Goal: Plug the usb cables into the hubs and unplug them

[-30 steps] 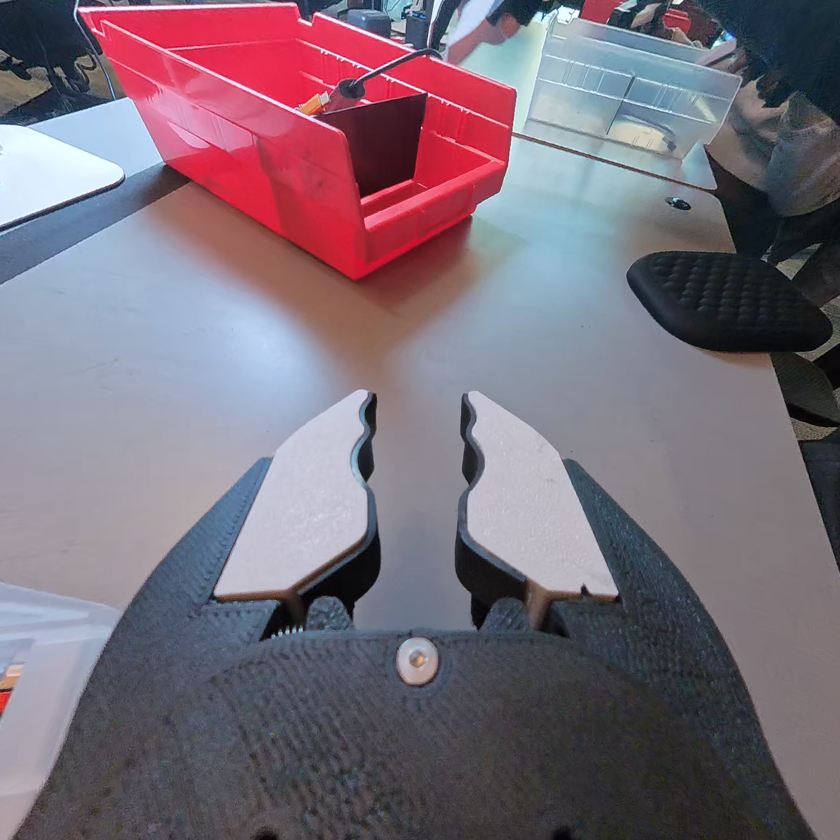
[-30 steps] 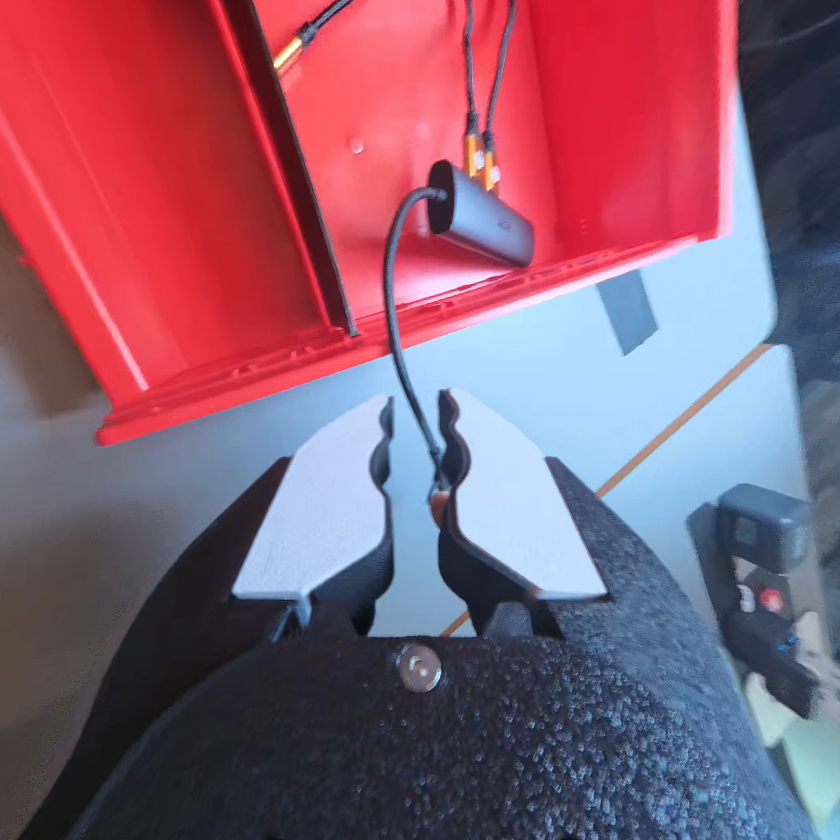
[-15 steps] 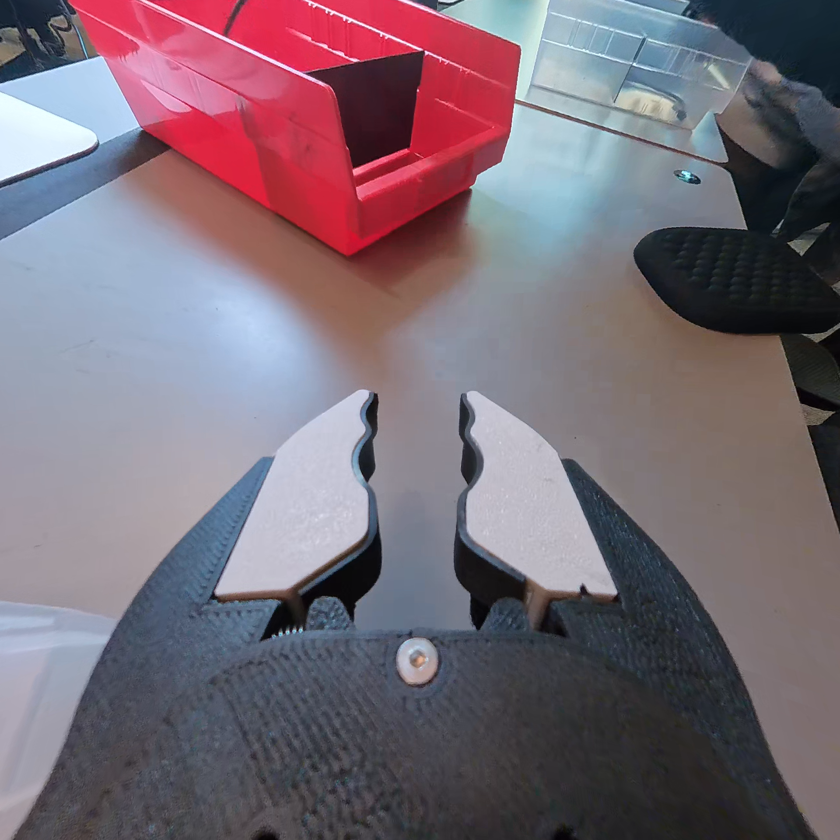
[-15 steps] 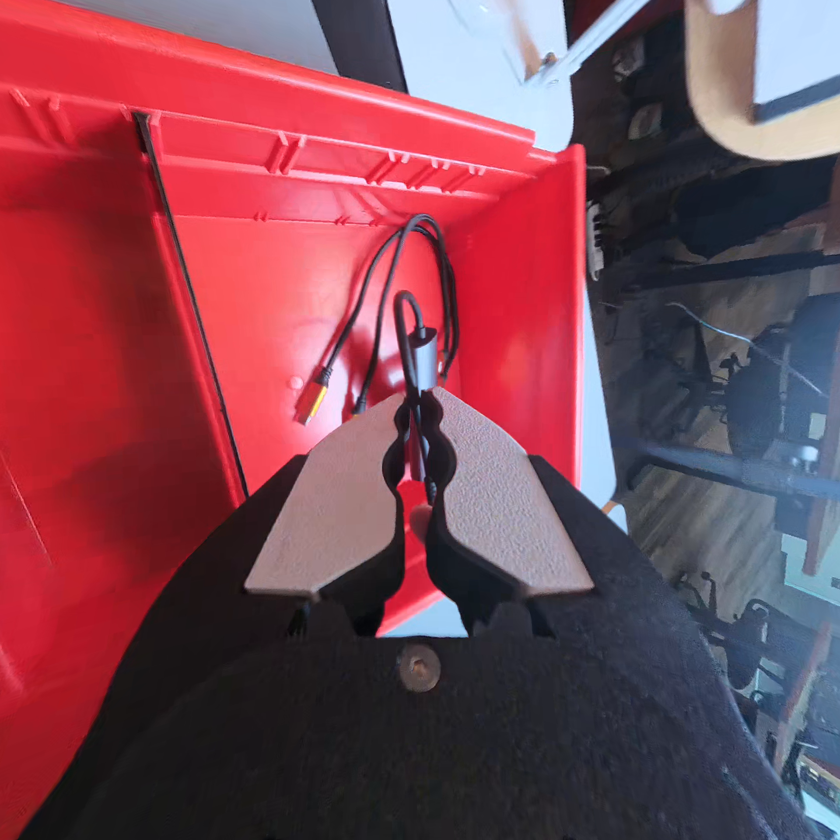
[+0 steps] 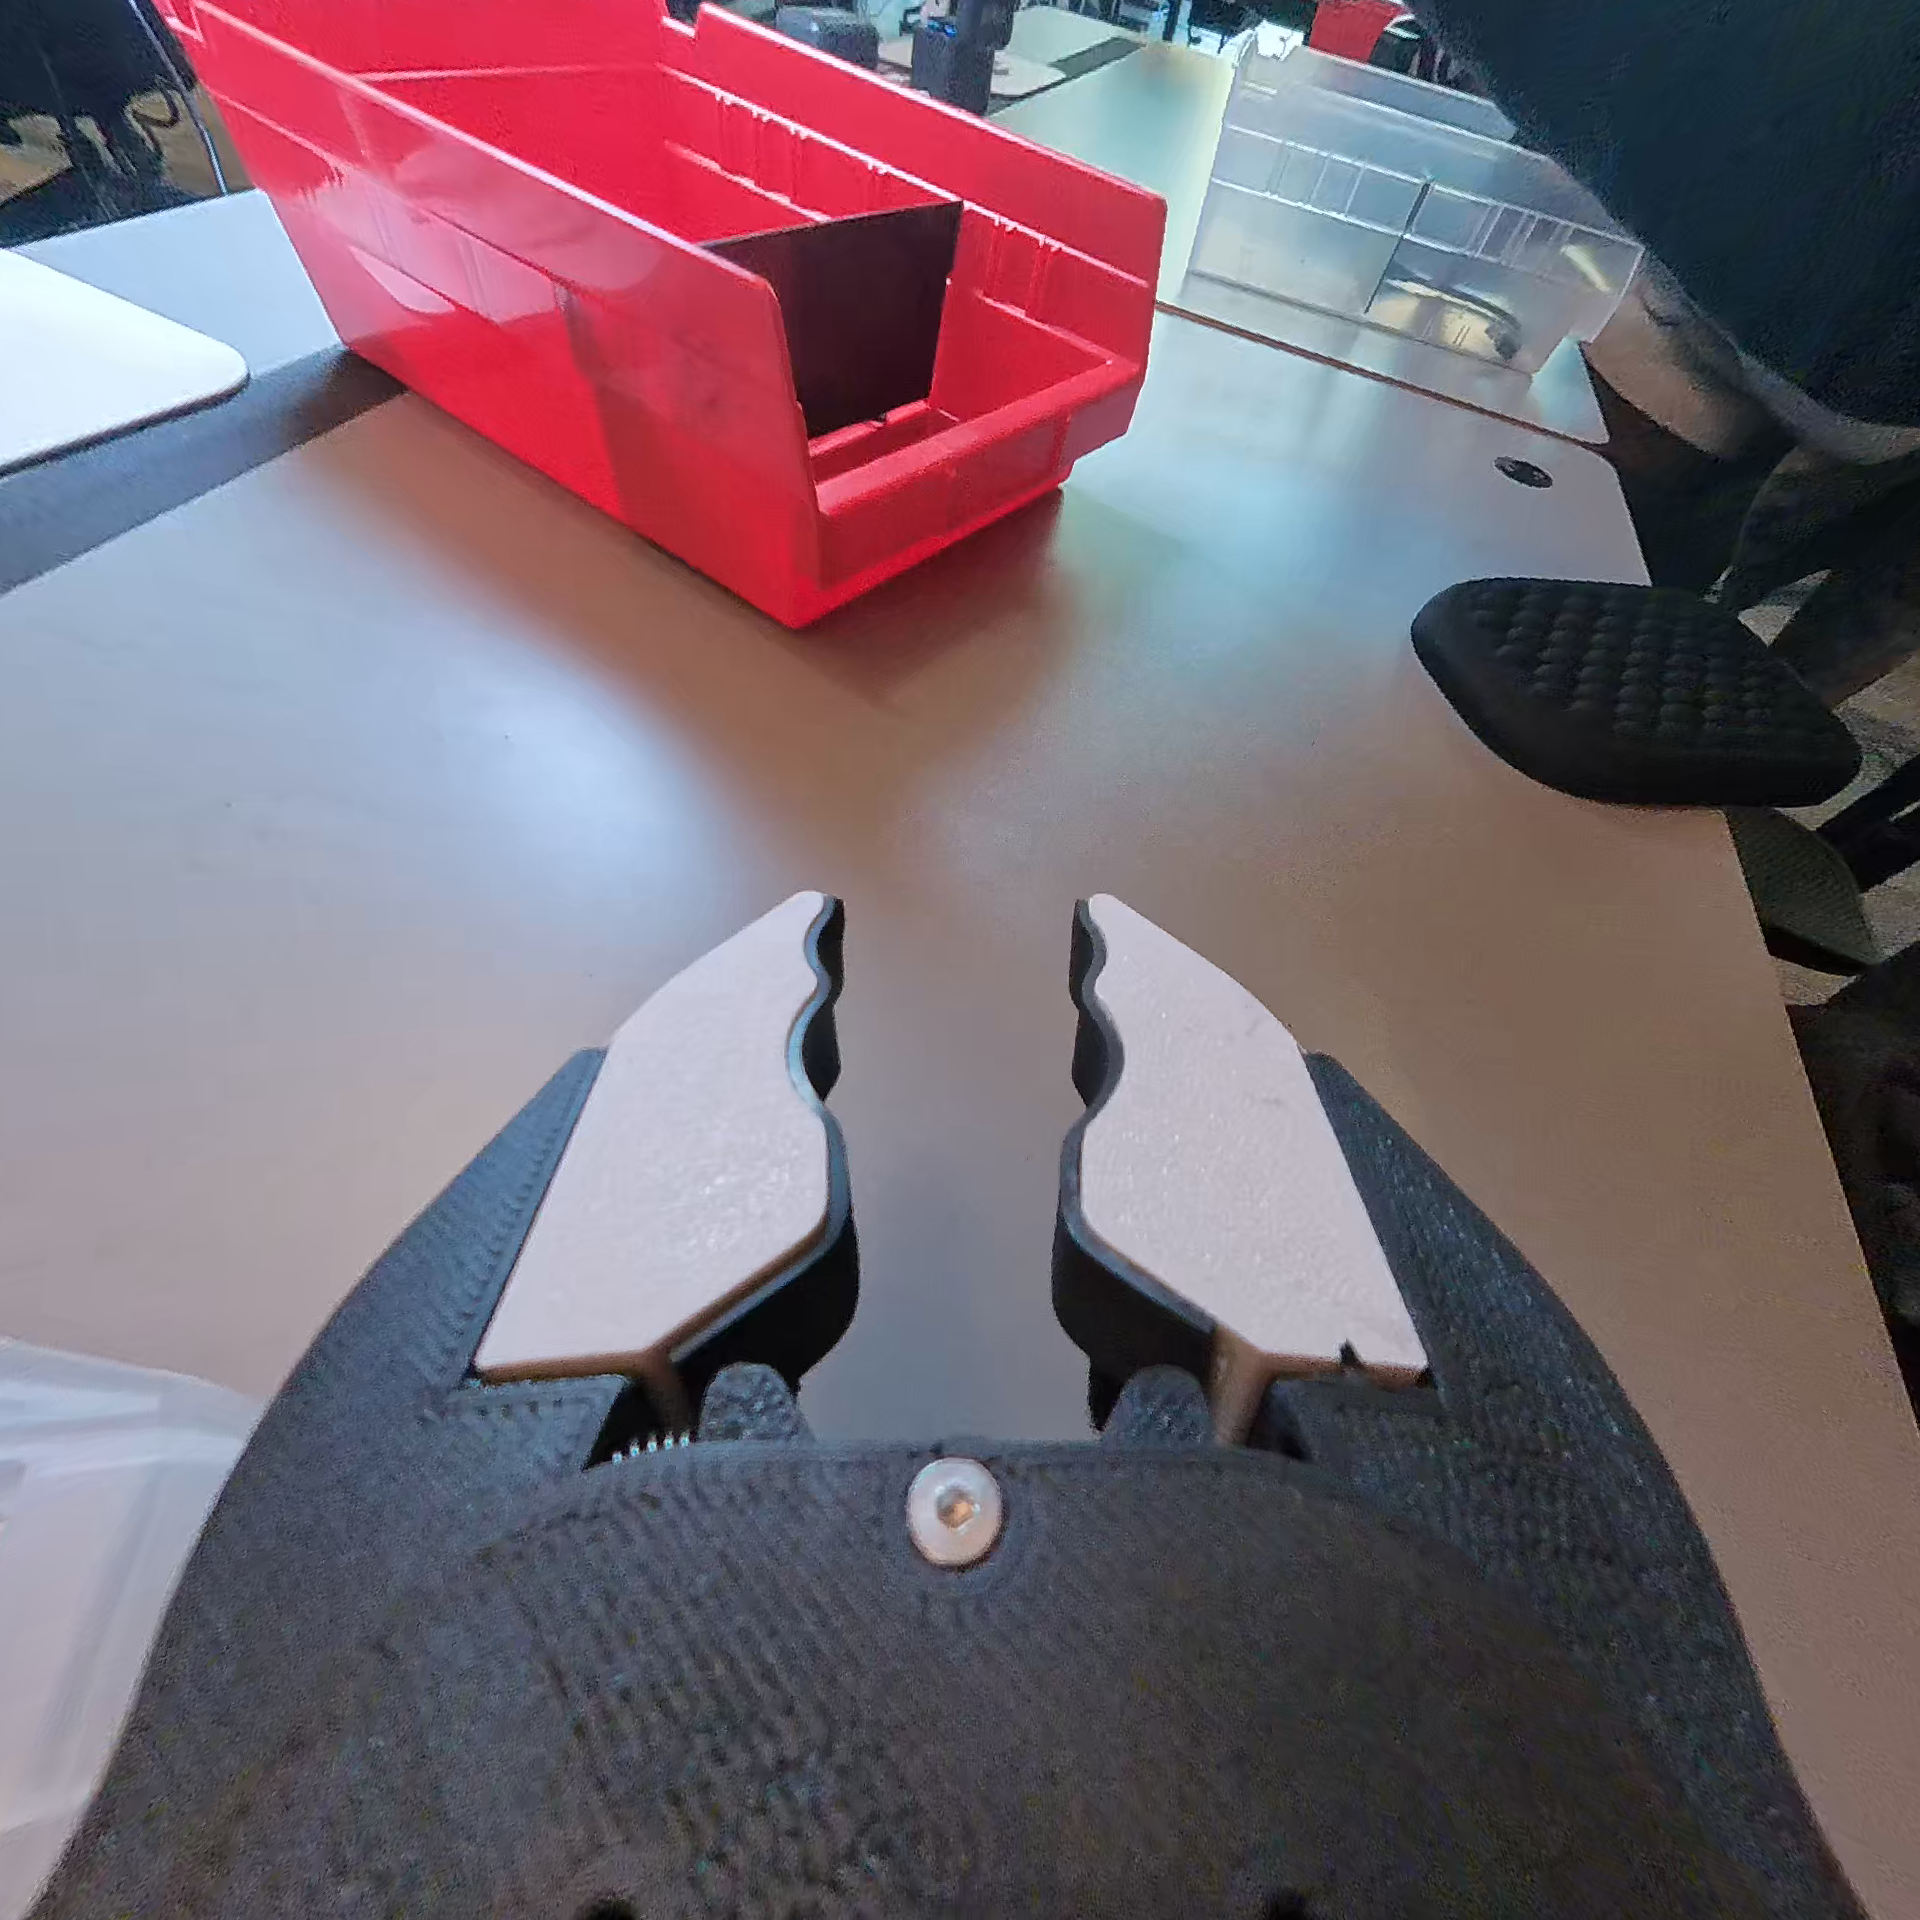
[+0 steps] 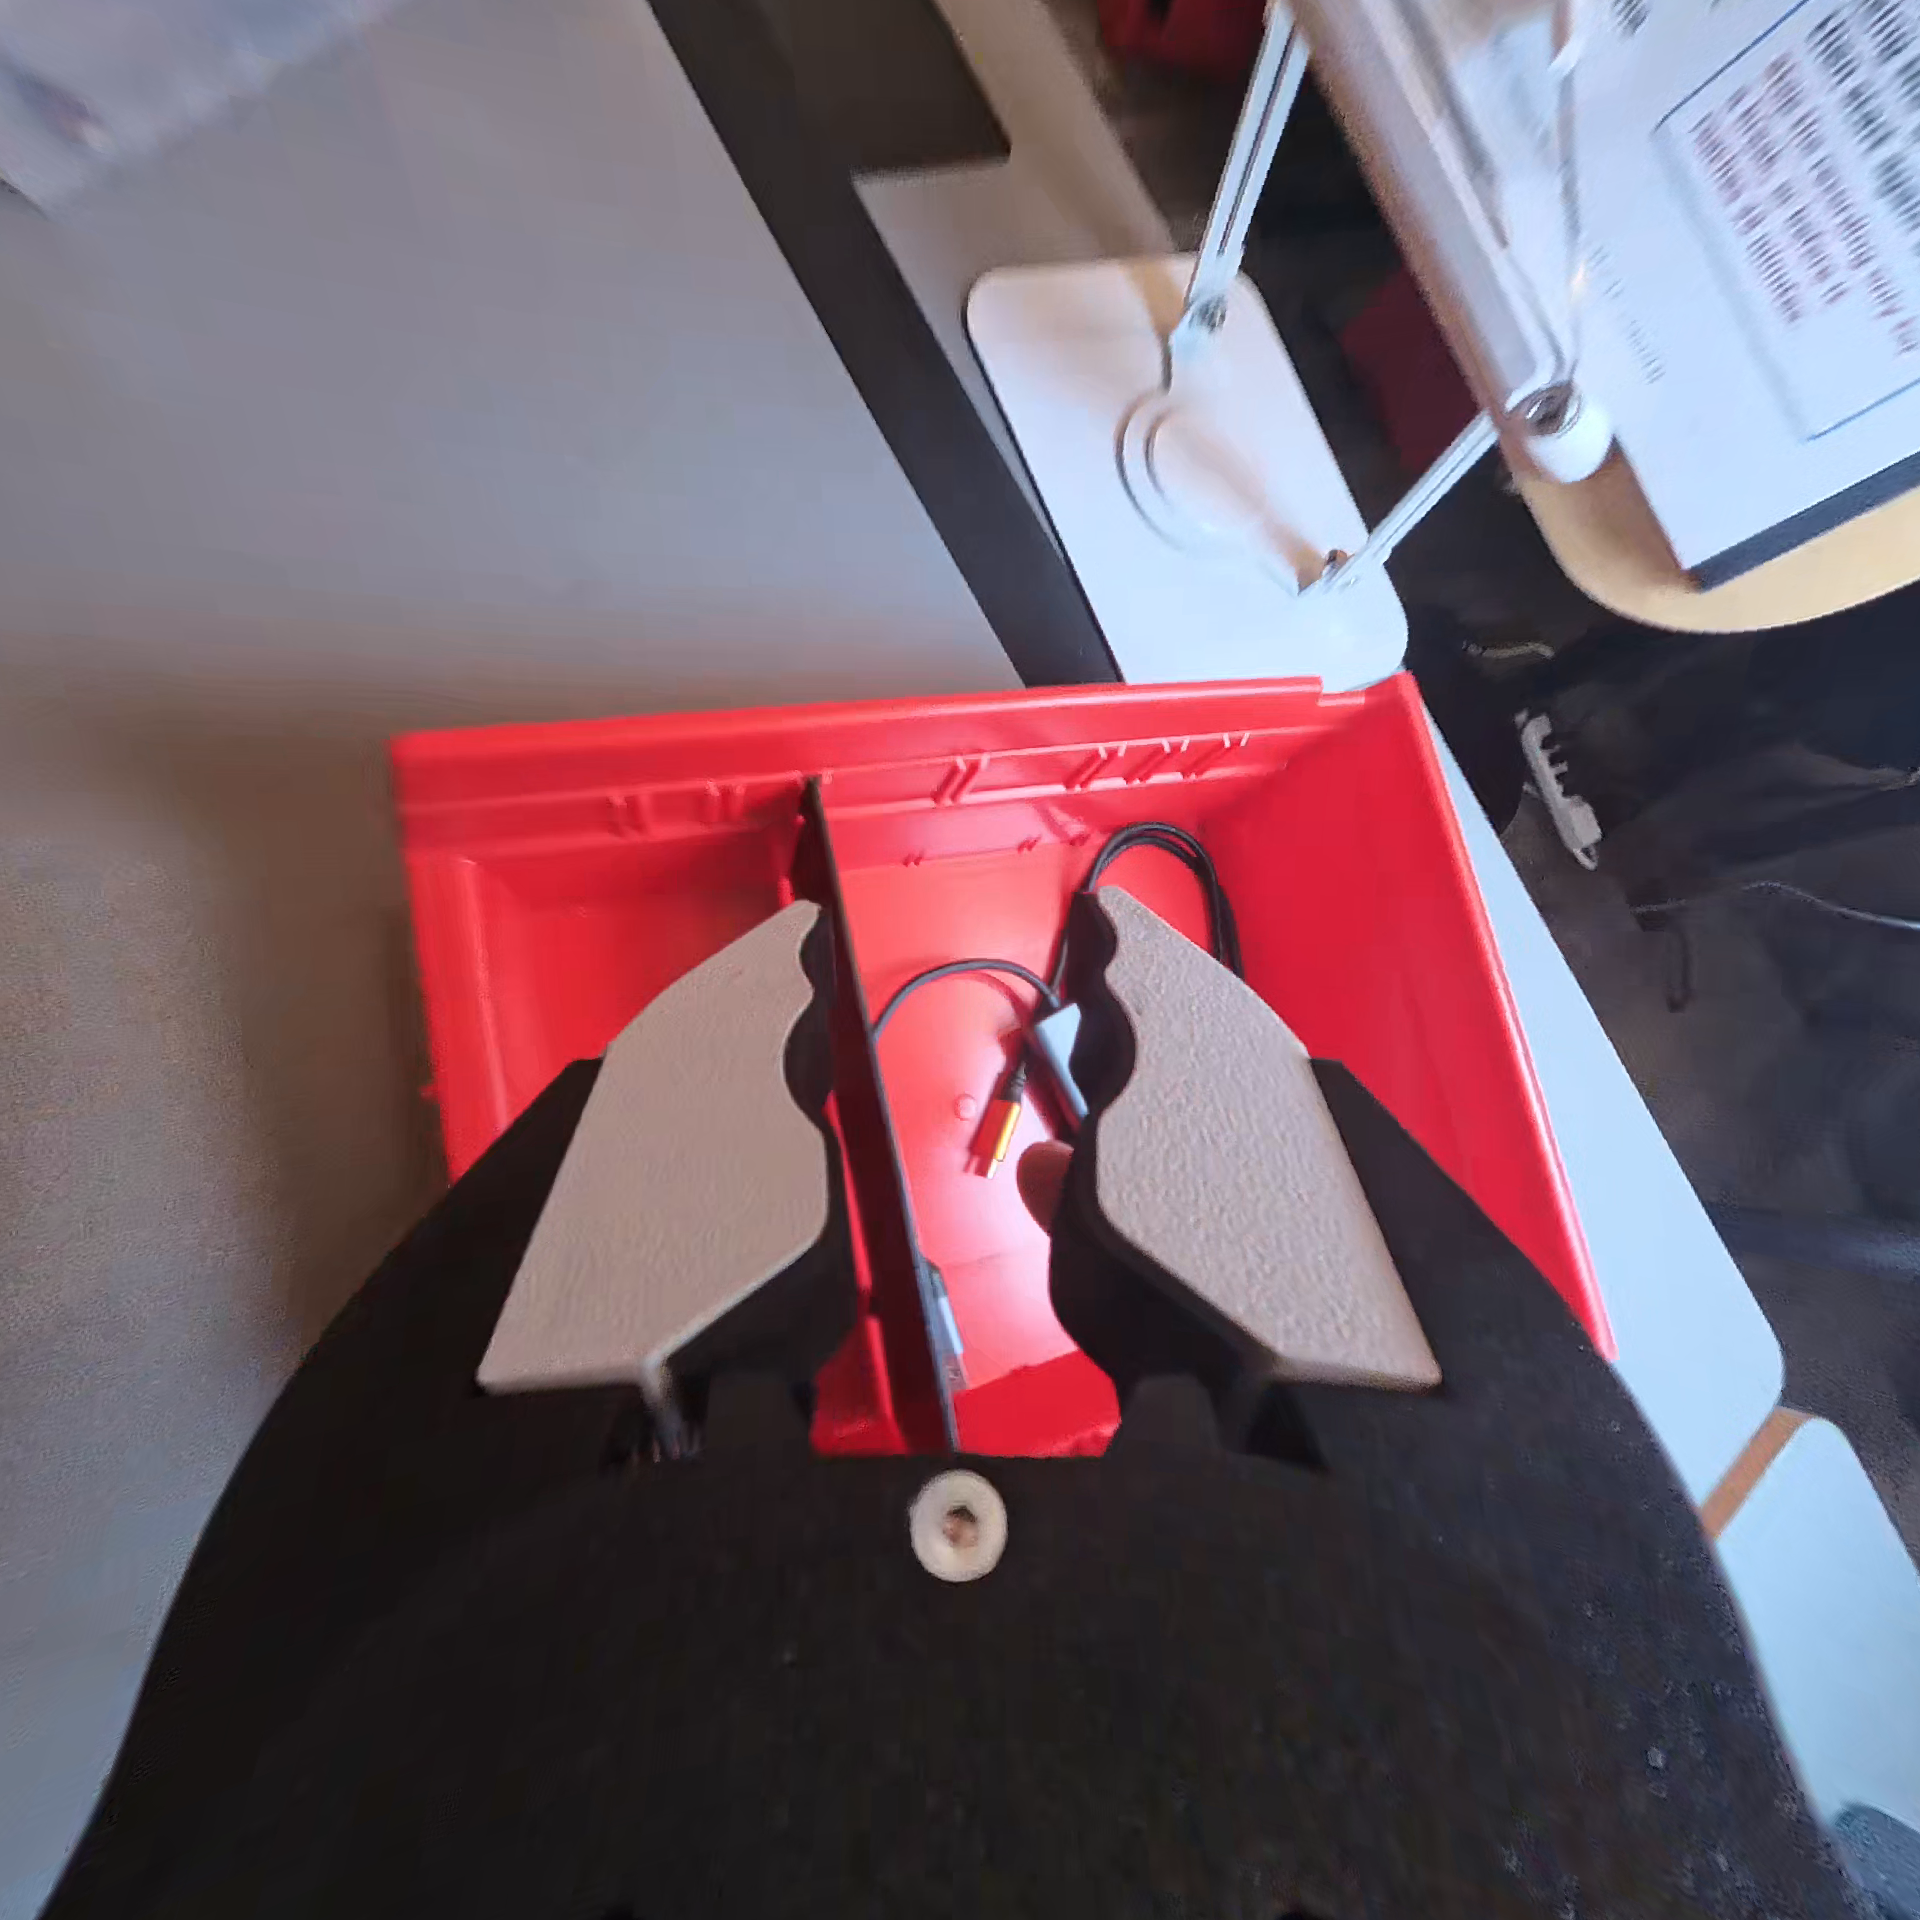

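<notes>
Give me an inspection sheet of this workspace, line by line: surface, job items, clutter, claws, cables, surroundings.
Surface: brown table, bare in front of the left claw.
Job's things: red bin with a dark divider; a grey hub and an orange-tipped usb plug lie loose in the right-hand compartment.
Clutter: clear plastic organiser at the far edge; white sheet to the left.
Grippers: left claw open, empty, above the table; right claw open, empty, above the bin.
Cables: black cable looped on the bin floor, its plug in no port.
Surroundings: black chair armrest; white lamp base; a person's dark sleeve.
</notes>
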The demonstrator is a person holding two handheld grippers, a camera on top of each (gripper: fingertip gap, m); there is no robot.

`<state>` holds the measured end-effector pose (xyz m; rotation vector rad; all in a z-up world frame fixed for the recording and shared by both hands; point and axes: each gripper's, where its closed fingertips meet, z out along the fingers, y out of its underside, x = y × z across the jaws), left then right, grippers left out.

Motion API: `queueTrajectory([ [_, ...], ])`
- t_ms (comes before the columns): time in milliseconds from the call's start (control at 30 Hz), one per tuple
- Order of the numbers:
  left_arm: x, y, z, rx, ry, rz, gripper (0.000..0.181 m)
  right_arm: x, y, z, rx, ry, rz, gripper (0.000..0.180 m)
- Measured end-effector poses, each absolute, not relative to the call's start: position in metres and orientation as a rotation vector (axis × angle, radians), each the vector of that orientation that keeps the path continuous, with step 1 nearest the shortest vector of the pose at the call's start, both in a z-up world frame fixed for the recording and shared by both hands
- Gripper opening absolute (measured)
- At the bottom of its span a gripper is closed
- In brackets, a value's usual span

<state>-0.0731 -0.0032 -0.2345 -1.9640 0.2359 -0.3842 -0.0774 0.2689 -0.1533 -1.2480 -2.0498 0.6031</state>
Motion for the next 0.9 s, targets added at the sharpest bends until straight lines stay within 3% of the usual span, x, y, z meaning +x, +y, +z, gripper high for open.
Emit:
queueTrajectory([
  [33,-0.074,-0.003,-0.232,-1.956,0.234,-0.375,0.042,-0.069,0.261,-0.145,-1.233,-2.011,0.652,0.043],
  [333,-0.121,-0.017,-0.182,-1.851,0.099,-0.165,0.042,0.012,0.165,-0.138,-1.198,-1.563,1.044,0.042],
  [600,-0.263,-0.057,-0.122,-1.889,-0.156,0.279,0.037,0.032,0.131,-0.165,-1.216,-1.290,1.141,0.042],
  [767,-0.365,-0.056,-0.141,-2.258,-0.182,0.464,0.040,0.028,0.124,-0.183,-1.140,-1.336,1.076,0.041],
  [900,-0.408,-0.050,-0.191,-2.607,-0.115,0.518,0.045,0.026,0.124,-0.198,-1.124,-1.379,1.021,0.041],
])
